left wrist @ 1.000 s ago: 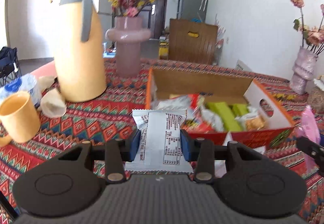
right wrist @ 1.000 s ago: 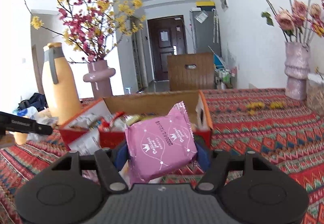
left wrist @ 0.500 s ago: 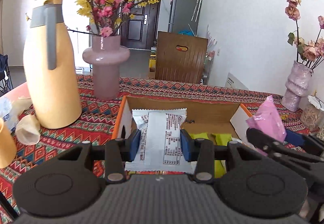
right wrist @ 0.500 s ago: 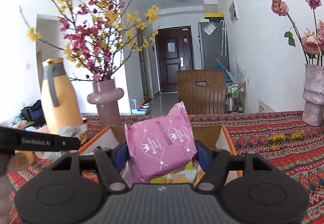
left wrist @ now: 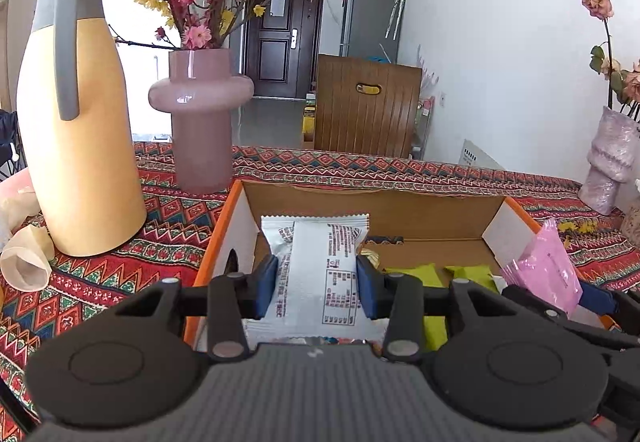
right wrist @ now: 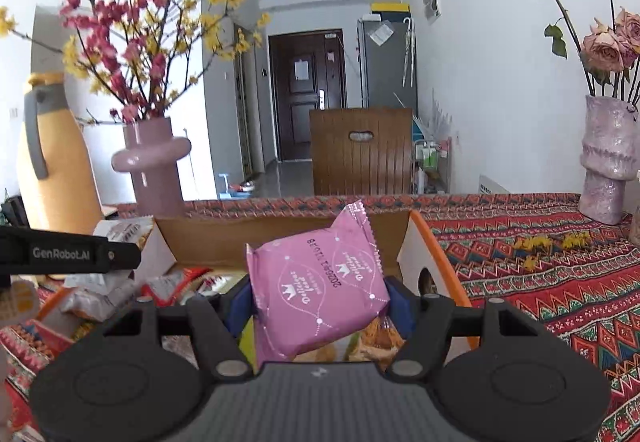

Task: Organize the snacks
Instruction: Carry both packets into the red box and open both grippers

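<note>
- We have a white snack packet (left wrist: 316, 274) clamped between the pads of our left gripper (left wrist: 316, 284), held upright over the left end of the open cardboard box (left wrist: 372, 198).
- Our right gripper (right wrist: 318, 304) is closed on a pink snack packet (right wrist: 320, 282), tilted, over the right end of the same box.
- The two tools sit close together; if we lower both at once they could knock each other and one packet could slip loose.
- The pink packet is gripped askew, so on release it may tip against the box wall and land outside.
- Green packets (left wrist: 432, 274) already lie below; dropping on them could pile things unevenly.
- A wide swing left risks the yellow jug (left wrist: 76, 122) and pink vase (left wrist: 200, 114).
</note>
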